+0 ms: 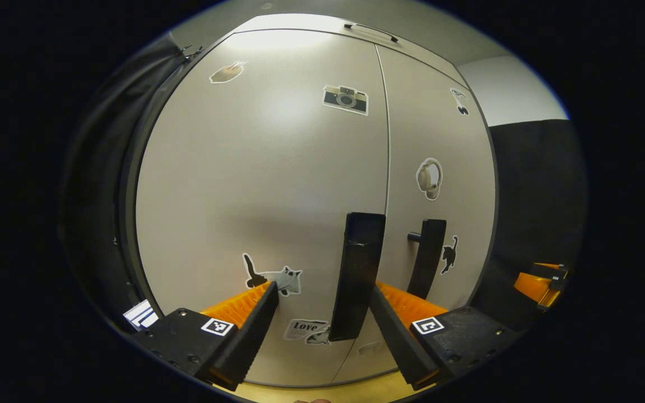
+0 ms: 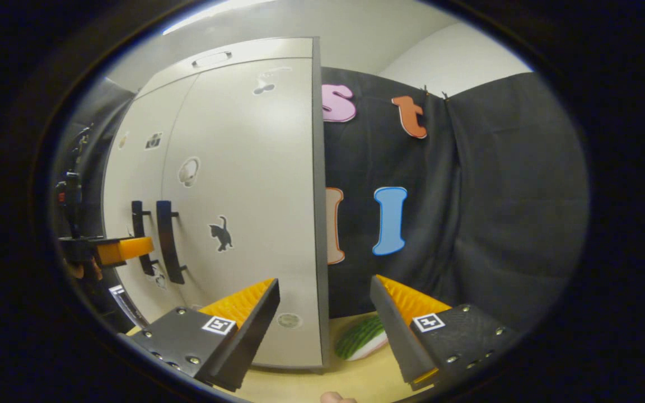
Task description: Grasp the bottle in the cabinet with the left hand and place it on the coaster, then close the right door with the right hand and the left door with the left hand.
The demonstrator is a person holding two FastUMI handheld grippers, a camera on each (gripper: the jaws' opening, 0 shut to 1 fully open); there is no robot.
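Observation:
The grey cabinet stands with both doors flush. In the left gripper view its left door (image 1: 261, 184) and right door (image 1: 440, 140) meet at a thin seam. My left gripper (image 1: 323, 285) is open close to the left door, with that door's dark handle (image 1: 359, 274) between its fingers, nearer the right one. The right door's handle (image 1: 428, 257) stands just beyond. My right gripper (image 2: 325, 280) is open, off the cabinet's right corner, nothing between its fingers. A green ribbed, pale-edged flat piece (image 2: 361, 337) lies on the table by that corner, partly hidden.
The cabinet rests on a yellow wooden table (image 2: 300, 386). Black cloth wall (image 2: 468, 196) closes the space to the cabinet's right. A small white striped card (image 1: 140, 314) sits at the cabinet's lower left. The other gripper (image 1: 535, 285) shows at the right edge of the left gripper view.

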